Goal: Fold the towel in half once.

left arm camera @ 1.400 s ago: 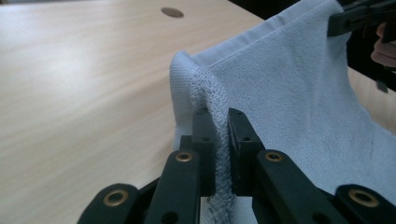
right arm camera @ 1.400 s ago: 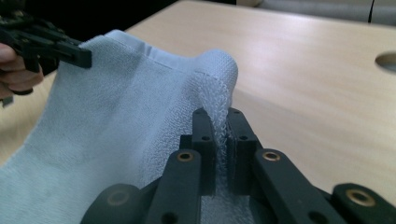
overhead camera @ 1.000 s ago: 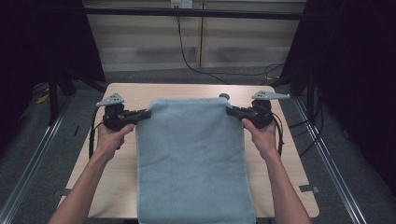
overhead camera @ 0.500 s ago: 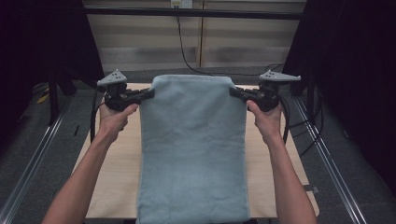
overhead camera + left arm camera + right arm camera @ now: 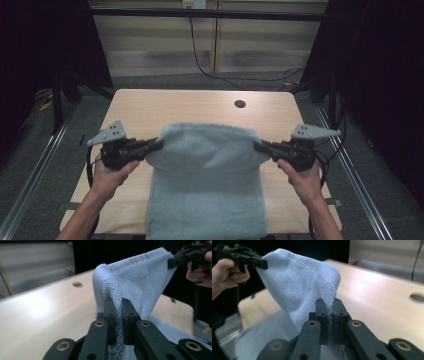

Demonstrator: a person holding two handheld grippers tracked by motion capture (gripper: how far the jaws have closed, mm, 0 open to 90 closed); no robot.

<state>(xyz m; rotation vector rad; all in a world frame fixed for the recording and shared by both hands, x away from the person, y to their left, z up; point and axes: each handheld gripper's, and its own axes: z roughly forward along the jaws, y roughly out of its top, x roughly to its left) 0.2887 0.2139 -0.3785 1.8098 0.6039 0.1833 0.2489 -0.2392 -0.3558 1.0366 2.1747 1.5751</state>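
A light blue towel [image 5: 207,185] lies on the wooden table [image 5: 200,107] and hangs over its near edge. Its far end is lifted and folded back toward the person. My left gripper [image 5: 159,144] is shut on the towel's left corner, and my right gripper [image 5: 257,145] is shut on the right corner. In the left gripper view the towel [image 5: 135,285] runs up from between my jaws to the other gripper [image 5: 175,261] at upper right. In the right gripper view the towel [image 5: 297,282] rises from my jaws toward the other gripper [image 5: 259,263] at upper left.
A round cable hole [image 5: 240,104] sits in the far part of the table. Metal rails [image 5: 37,170] run along both sides on the grey floor. A black cable [image 5: 200,55] hangs at the back wall. Bare wood lies beyond the towel.
Both grippers have pulled the towel's far edge back toward the person and lower, so the far part of the table is now bare and the towel is doubling over itself.
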